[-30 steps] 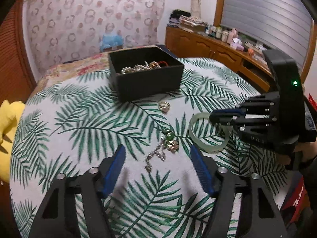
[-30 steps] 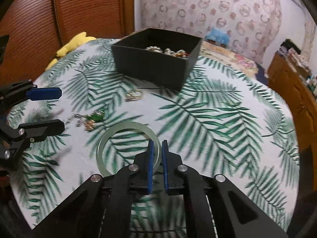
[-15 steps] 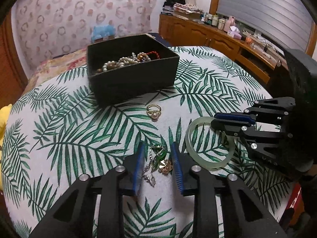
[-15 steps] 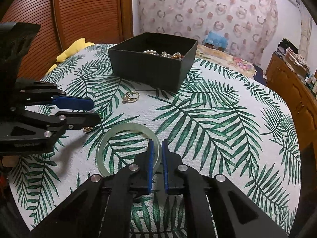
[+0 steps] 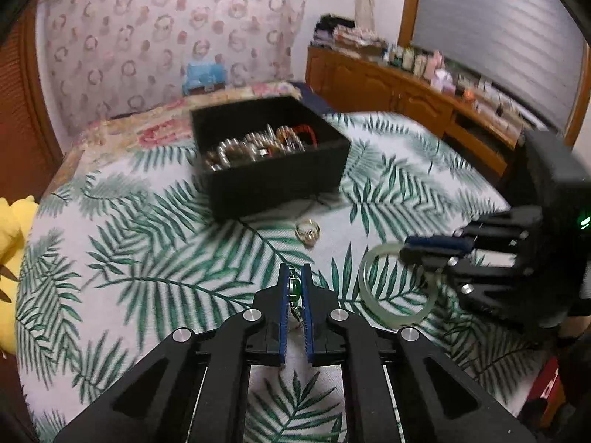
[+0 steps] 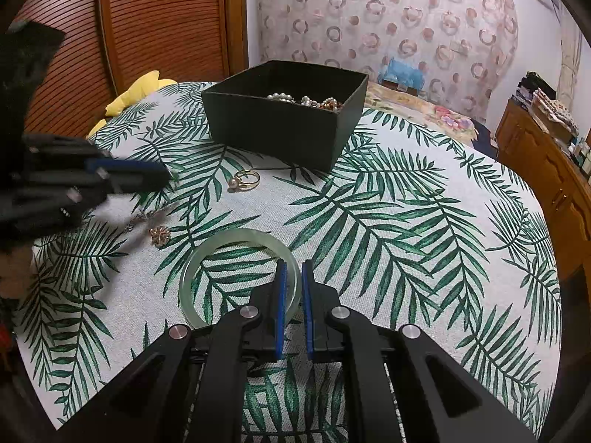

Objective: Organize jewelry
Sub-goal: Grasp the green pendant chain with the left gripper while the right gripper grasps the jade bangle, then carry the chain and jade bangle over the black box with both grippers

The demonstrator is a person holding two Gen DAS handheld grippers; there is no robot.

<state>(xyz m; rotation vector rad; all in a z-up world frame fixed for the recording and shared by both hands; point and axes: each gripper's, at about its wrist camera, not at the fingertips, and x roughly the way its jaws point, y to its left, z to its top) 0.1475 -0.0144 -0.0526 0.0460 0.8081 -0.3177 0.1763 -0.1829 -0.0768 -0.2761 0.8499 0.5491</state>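
Note:
My left gripper [image 5: 294, 277] is shut on a green-stone pendant necklace [image 5: 294, 288] and holds it above the table; its chain and a gold flower charm [image 6: 159, 235] trail down to the cloth. My right gripper [image 6: 291, 269] is shut on the rim of a pale green jade bangle [image 6: 236, 238], which also shows in the left wrist view [image 5: 391, 317]. A gold pearl ring [image 5: 307, 229] lies on the cloth, also seen in the right wrist view [image 6: 245, 180]. A black box [image 5: 273, 181] holds pearls and beads; it stands at the back in the right wrist view [image 6: 280, 125].
A round table with a palm-leaf cloth [image 6: 406, 221] carries everything. A yellow cushion [image 5: 11, 221] sits past its left edge. A wooden sideboard [image 5: 406, 88] with clutter stands to the right. A bed lies behind the table.
My left gripper has closed on the pendant necklace and lifted it off the cloth. My right gripper stays shut on the bangle.

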